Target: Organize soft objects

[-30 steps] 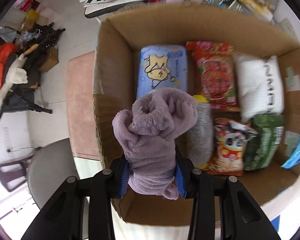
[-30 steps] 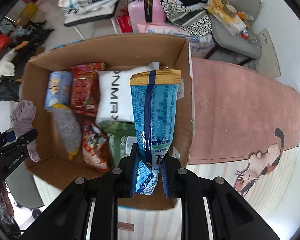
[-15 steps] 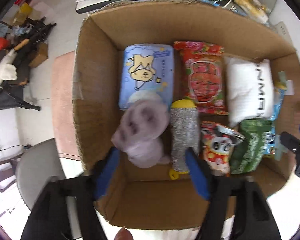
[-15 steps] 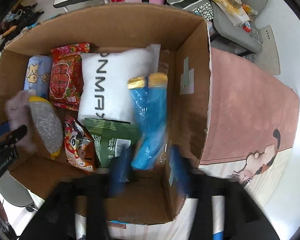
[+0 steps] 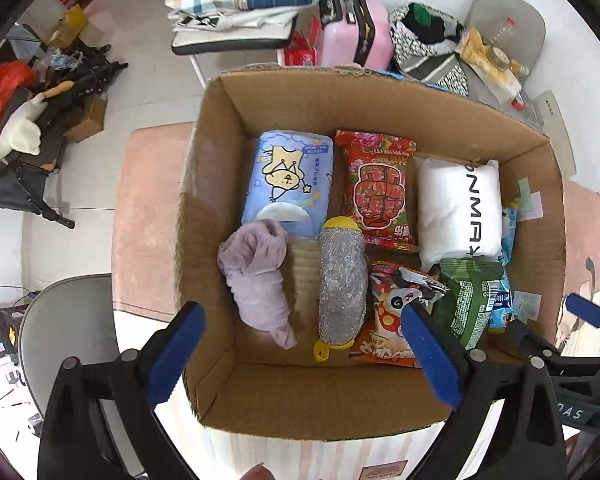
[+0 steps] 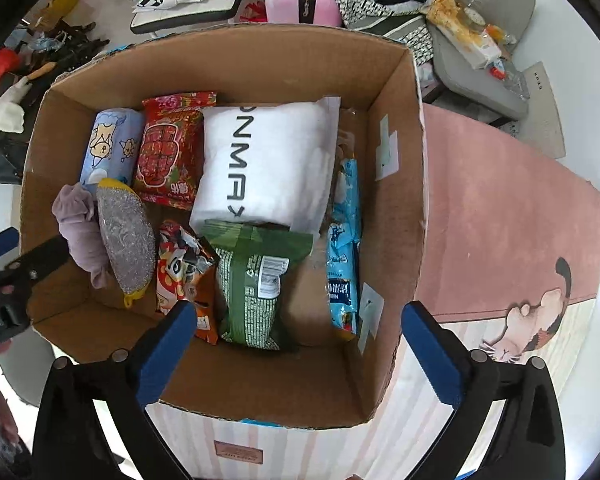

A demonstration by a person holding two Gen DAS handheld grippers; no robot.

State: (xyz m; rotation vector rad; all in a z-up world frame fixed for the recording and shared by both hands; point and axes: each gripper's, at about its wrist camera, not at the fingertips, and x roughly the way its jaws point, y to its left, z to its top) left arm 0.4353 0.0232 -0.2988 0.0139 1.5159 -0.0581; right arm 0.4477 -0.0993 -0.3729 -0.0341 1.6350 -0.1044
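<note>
Both tools opening, nothing between pads: left tool [image 5: 302,354], right tool [image 6: 300,354]. Risk: blue packet [image 6: 344,240] on edge at right of box [image 6: 404,184], may tip; purple cloth [image 5: 258,268] loose, may snag.

white pillow [image 6: 268,160] printed "NMA"

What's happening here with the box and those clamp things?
A person holds a two-finger gripper in each hand above a cardboard box and is packing soft items into it. The left gripper is opening with nothing between its fingers; the purple cloth lies inside by the box's left wall. The right gripper is also opening and empty; the blue packet stands along the right wall. Snack bags, a white pillow and a silvery scrubber already fill the box.
</note>
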